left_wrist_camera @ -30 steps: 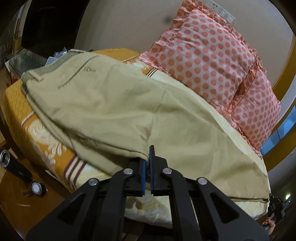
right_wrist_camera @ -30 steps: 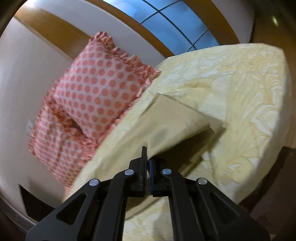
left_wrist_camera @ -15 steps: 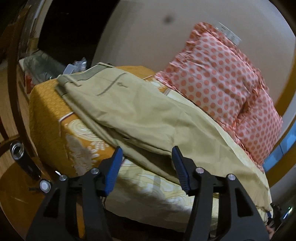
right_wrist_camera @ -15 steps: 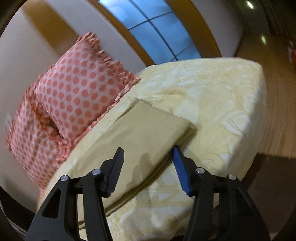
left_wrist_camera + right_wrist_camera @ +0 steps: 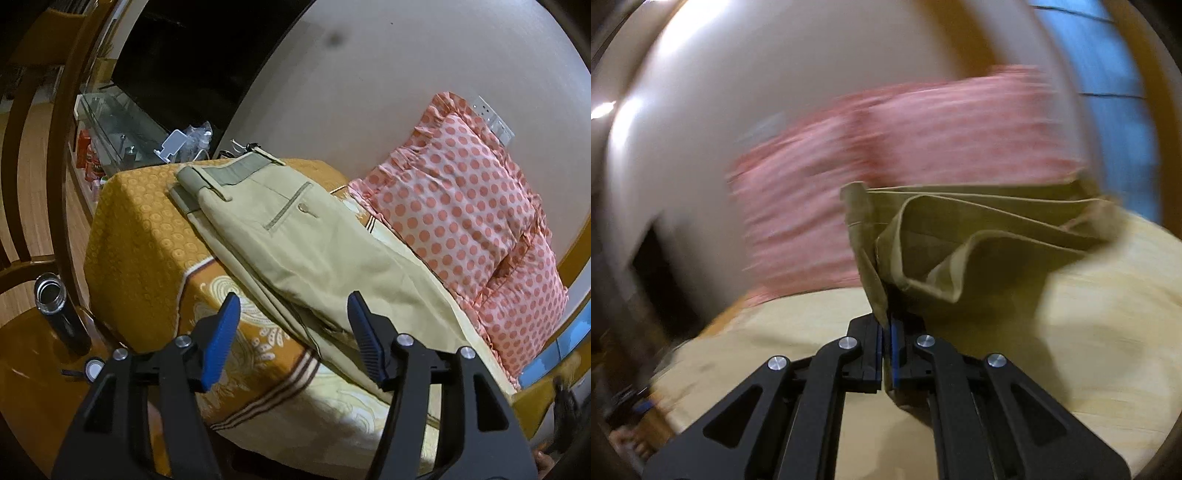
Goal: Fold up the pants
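Khaki pants (image 5: 306, 240) lie lengthwise on the bed, folded leg over leg, waistband at the far left end, back pocket up. My left gripper (image 5: 293, 332) is open and empty, held just off the bed's near edge in front of the pants' thigh part. In the blurred right wrist view my right gripper (image 5: 886, 325) is shut on the pants' hem end (image 5: 942, 243), which is lifted off the bed with its layers fanning open.
The bed has a yellow and orange patterned cover (image 5: 140, 236). Two pink polka-dot pillows (image 5: 461, 206) lean on the wall behind the pants. A dark metal flask (image 5: 61, 314) stands on a wooden surface at the left. A glass shelf with clutter (image 5: 122, 133) is beyond the bed.
My left gripper let go of the pants, opened and drew back from the bed. My right gripper opened, then shut on the hem end and lifted it; its view swings fast.
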`<action>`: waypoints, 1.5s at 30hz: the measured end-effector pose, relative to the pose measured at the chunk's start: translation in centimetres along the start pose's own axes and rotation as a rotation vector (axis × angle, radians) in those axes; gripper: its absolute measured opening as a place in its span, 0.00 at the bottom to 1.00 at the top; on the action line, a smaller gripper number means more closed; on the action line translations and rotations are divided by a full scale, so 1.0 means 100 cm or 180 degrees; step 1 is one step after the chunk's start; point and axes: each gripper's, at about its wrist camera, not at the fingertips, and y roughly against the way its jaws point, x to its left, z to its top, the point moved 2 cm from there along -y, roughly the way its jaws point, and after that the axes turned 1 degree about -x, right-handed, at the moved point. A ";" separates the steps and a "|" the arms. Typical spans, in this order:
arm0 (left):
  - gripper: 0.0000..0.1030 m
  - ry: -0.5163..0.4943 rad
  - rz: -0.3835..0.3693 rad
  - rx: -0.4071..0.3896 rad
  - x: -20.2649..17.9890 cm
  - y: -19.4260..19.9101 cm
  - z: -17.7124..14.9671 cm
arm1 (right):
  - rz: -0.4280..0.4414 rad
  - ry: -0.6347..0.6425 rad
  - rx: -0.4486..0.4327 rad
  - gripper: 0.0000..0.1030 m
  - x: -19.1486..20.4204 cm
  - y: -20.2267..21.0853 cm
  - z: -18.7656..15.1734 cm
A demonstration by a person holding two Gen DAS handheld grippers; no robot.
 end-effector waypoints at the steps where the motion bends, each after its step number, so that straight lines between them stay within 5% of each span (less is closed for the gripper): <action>1: 0.59 0.0031 -0.0033 0.0016 0.002 -0.002 0.001 | 0.0166 0.0089 0.0103 0.03 0.021 -0.014 -0.003; 5: 0.60 0.0061 -0.0058 0.0094 0.006 -0.007 0.001 | 0.0694 0.0837 0.1352 0.06 0.127 -0.091 -0.069; 7: 0.60 0.0069 -0.0075 0.0125 0.010 -0.009 0.001 | 0.0770 0.1113 0.1734 0.24 0.154 -0.098 -0.101; 8: 0.60 0.0079 -0.0092 0.0119 0.012 -0.009 0.002 | 0.0809 0.1231 0.1751 0.37 0.162 -0.093 -0.111; 10: 0.61 0.0085 -0.0094 0.0086 0.016 -0.008 0.004 | 0.0971 0.1216 0.1495 0.77 0.165 -0.071 -0.106; 11: 0.62 0.0102 -0.0104 0.0064 0.018 -0.007 0.006 | 0.1044 0.1150 0.1385 0.79 0.162 -0.063 -0.101; 14: 0.62 0.0125 -0.0100 0.0040 0.022 -0.009 0.012 | 0.0897 0.0933 0.1126 0.79 0.144 -0.062 -0.078; 18: 0.62 0.0124 -0.0063 0.0060 0.022 -0.016 0.019 | 0.0330 0.0761 0.1809 0.78 0.117 -0.108 -0.098; 30: 0.65 0.0505 0.0037 0.0393 0.031 -0.057 0.050 | 0.0513 0.0132 0.1674 0.81 0.091 -0.094 -0.096; 32: 0.56 0.0561 0.0115 0.0423 0.031 -0.060 0.052 | 0.0574 0.0063 0.1639 0.81 0.087 -0.093 -0.092; 34: 0.15 0.0626 0.0211 0.0522 0.036 -0.070 0.052 | 0.0632 0.0033 0.1599 0.82 0.087 -0.093 -0.089; 35: 0.13 0.0647 0.0173 0.0523 0.038 -0.073 0.052 | 0.0647 0.0020 0.1576 0.82 0.085 -0.091 -0.088; 37: 0.08 0.0470 0.0235 0.0500 0.031 -0.074 0.056 | 0.0666 -0.0012 0.1504 0.82 0.077 -0.082 -0.084; 41: 0.07 -0.0377 0.0407 0.0123 -0.032 -0.058 0.069 | 0.0604 -0.0095 0.1288 0.84 0.054 -0.060 -0.072; 45: 0.05 -0.1125 -0.0087 -0.0128 -0.134 -0.034 0.070 | 0.0444 -0.0285 0.1003 0.85 0.019 -0.035 -0.055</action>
